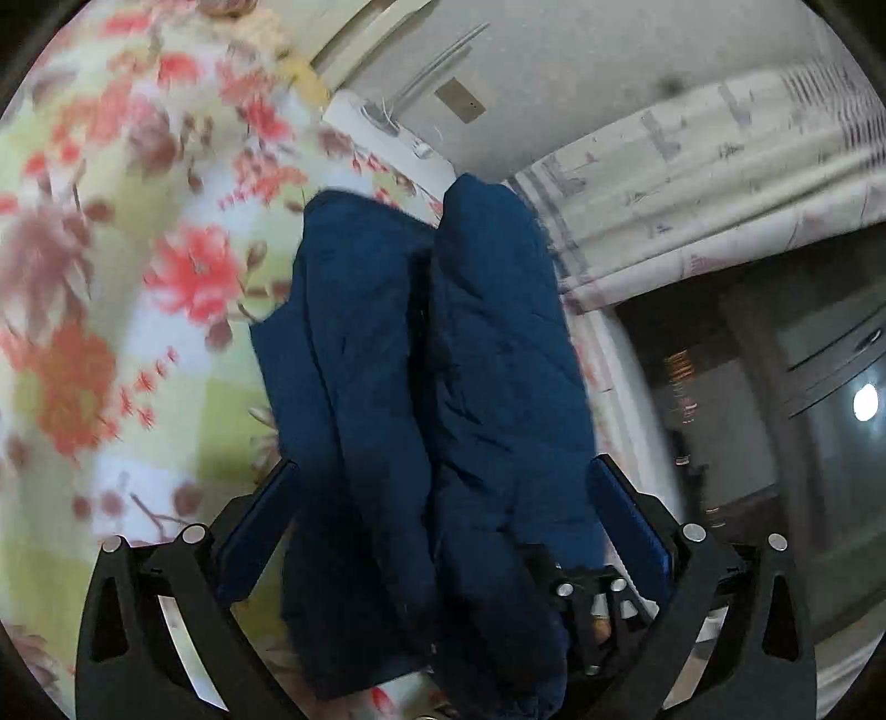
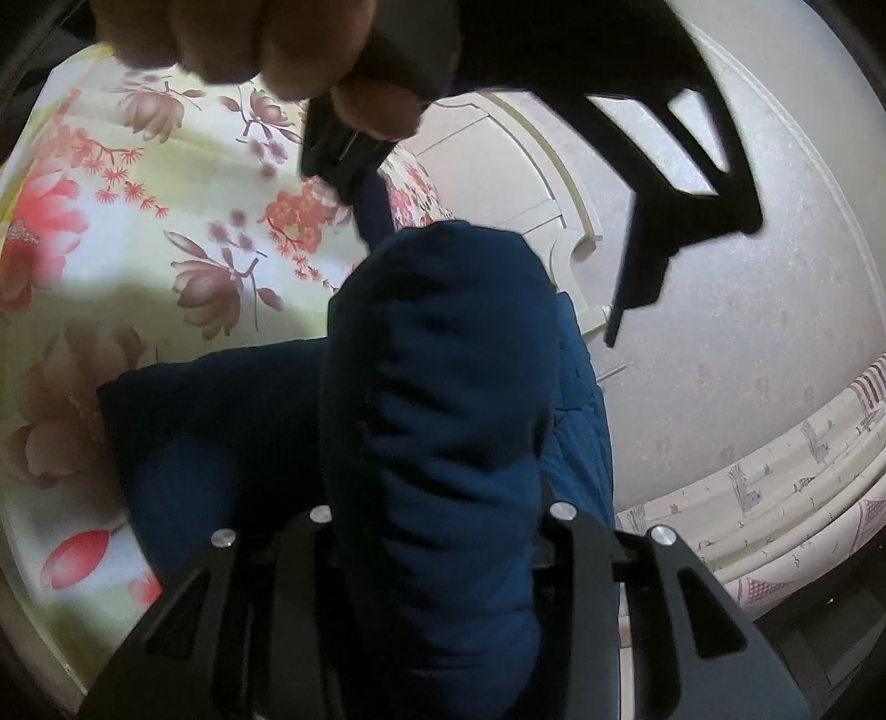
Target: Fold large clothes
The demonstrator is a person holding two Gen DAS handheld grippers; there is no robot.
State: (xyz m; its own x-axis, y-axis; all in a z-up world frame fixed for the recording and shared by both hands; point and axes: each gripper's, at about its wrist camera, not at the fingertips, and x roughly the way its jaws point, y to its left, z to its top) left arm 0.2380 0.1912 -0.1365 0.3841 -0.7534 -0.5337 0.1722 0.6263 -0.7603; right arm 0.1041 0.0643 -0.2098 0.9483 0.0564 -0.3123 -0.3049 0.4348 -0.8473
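Navy quilted jacket [image 2: 437,443]: bunched lengthwise in right gripper [image 2: 437,531], clamped; left gripper [image 1: 443,498] straddles it, grip uncertain; floral bedsheet [image 2: 183,232] below.

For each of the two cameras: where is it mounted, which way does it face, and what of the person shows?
Left wrist: sits on the left tool, looking along its fingers at the blue jacket hanging over the floral bedsheet; no body part clearly shows.
Right wrist: sits on the right tool, facing bunched jacket between its fingers; a hand holding the other tool shows on top.
Shared: jacket, bedsheet, curtain.
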